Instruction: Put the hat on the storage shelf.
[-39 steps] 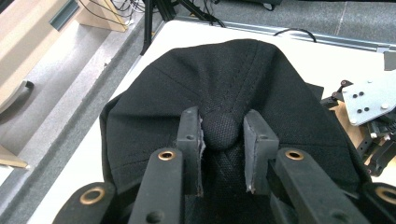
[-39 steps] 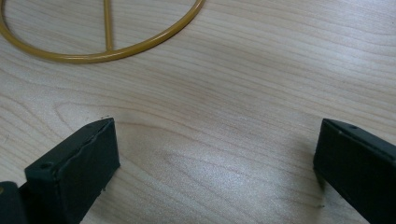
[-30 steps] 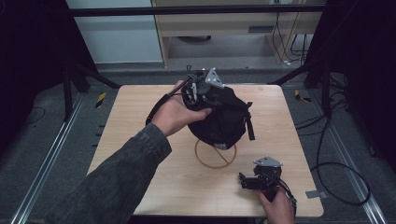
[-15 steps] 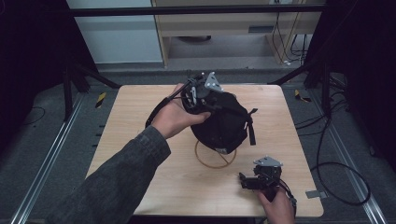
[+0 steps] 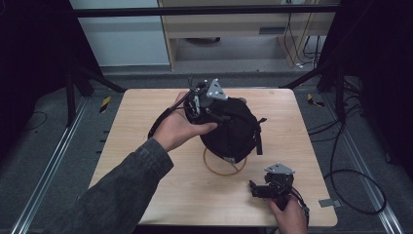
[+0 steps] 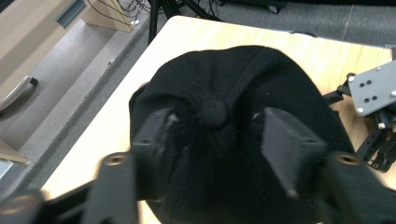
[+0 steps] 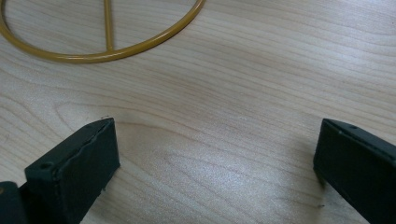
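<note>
- A black cap [image 5: 231,129] sits on top of a yellow wire stand [image 5: 225,165] in the middle of the wooden table [image 5: 146,165].
- The left gripper [image 6: 215,140] is at the top of the cap. Its jaws are spread, one on each side of the cap's top button [image 6: 212,112].
- The right gripper [image 5: 272,187] rests low near the table's front edge, well apart from the cap, with its jaws wide apart and nothing between them.
</note>
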Tool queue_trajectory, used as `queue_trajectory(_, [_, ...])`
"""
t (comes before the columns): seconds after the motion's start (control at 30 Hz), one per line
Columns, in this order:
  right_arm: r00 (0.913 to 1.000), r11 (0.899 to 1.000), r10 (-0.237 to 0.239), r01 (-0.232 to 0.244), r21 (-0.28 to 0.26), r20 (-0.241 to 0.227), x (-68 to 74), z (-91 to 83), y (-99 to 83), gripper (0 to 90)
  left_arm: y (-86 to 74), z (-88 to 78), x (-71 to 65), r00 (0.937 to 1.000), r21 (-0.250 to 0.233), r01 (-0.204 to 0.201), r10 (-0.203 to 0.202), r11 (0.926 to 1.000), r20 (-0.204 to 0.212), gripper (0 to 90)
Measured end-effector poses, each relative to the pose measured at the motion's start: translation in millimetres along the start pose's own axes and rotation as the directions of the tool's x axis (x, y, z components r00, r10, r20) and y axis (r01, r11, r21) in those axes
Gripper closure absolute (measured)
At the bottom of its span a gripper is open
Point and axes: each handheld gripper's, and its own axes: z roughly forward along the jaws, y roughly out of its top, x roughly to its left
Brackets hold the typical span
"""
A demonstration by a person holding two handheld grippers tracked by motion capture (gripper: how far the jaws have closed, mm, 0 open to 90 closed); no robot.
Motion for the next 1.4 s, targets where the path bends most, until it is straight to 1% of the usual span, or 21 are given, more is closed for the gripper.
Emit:
queue_trajectory(0.1, [1.0000, 1.000, -0.001, 0.001, 0.003, 0.001, -0.1, -0.2, 0.0, 0.4, -2.2, -1.3, -3.2, 1.0000, -0.014, 0.009, -0.009, 0.9999, -0.002, 27.8])
queue_trajectory(0.2, [1.0000, 1.000, -0.001, 0.001, 0.002, 0.000, -0.1, -0.1, 0.0, 0.4, -3.7, -2.9, -4.8, 0.9999, -0.018, 0.017, -0.017, 0.9997, 0.001, 19.5])
queue_trajectory(0.33, [1.0000, 1.000, 0.000, 0.000, 0.001, 0.000, 0.0, -0.1, 0.0, 0.4, -5.8, -6.9, -4.5, 0.9997, -0.031, 0.026, -0.026, 0.9992, 0.005, 14.2])
queue_trajectory(0.47, [1.0000, 1.000, -0.002, 0.002, 0.000, -0.001, -0.2, 0.0, 0.0, 0.4, -10.9, -12.7, -3.2, 0.9992, -0.047, 0.040, -0.039, 0.9981, 0.007, 12.0])
queue_trajectory(0.5, [1.0000, 1.000, -0.002, 0.002, 0.002, 0.000, -0.1, -0.1, 0.0, 0.4, -13.4, -14.9, -3.0, 0.9988, -0.056, 0.048, -0.048, 0.9973, 0.008, 11.7])
queue_trajectory(0.67, [1.0000, 1.000, 0.003, -0.003, 0.002, -0.001, 0.2, -0.1, 0.0, 0.3, -23.7, -26.1, -3.0, 0.9981, -0.083, 0.062, -0.062, 0.9946, -0.002, 9.6])
queue_trajectory(0.77, [1.0000, 1.000, 0.003, -0.003, 0.002, -0.001, 0.2, -0.1, 0.0, 0.4, -31.0, -33.3, -0.8, 0.9959, -0.104, 0.090, -0.090, 0.9905, 0.004, 8.5])
queue_trajectory(0.83, [1.0000, 1.000, 0.008, -0.008, 0.004, -0.003, 0.5, -0.4, 0.1, 0.4, -36.0, -37.6, 1.4, 0.9952, -0.106, 0.098, -0.098, 0.9896, 0.002, 7.7])
queue_trajectory(0.9, [1.0000, 1.000, -0.004, 0.004, 0.002, -0.001, -0.3, -0.2, -0.1, 0.4, -40.5, -41.9, 3.5, 0.9947, -0.107, 0.102, -0.103, 0.9890, -0.003, 7.4])
queue_trajectory(0.97, [1.0000, 1.000, -0.003, 0.003, 0.002, -0.001, -0.3, -0.2, -0.1, 0.4, -45.2, -45.4, 4.8, 0.9945, -0.107, 0.104, -0.104, 0.9888, -0.003, 7.2])
queue_trajectory(1.1, [1.0000, 1.000, -0.005, 0.005, 0.001, -0.001, -0.4, -0.1, -0.1, 0.4, -55.5, -48.5, 4.3, 0.9938, -0.102, 0.108, -0.110, 0.9889, -0.016, 6.3])
queue_trajectory(1.17, [1.0000, 1.000, -0.004, 0.004, 0.001, -0.001, -0.4, -0.1, -0.1, 0.4, -61.4, -49.9, 4.1, 0.9920, -0.111, 0.122, -0.125, 0.9863, -0.017, 6.3])
queue_trajectory(1.37, [1.0000, 1.000, -0.004, 0.004, 0.001, -0.001, -0.4, -0.1, -0.1, 0.4, -77.7, -52.9, 5.6, 0.9909, -0.094, 0.127, -0.131, 0.9874, -0.034, 5.7])
queue_trajectory(1.4, [1.0000, 1.000, -0.004, 0.004, 0.001, -0.001, -0.4, -0.1, -0.1, 0.4, -80.2, -53.4, 5.7, 0.9899, -0.094, 0.133, -0.137, 0.9867, -0.037, 5.7])
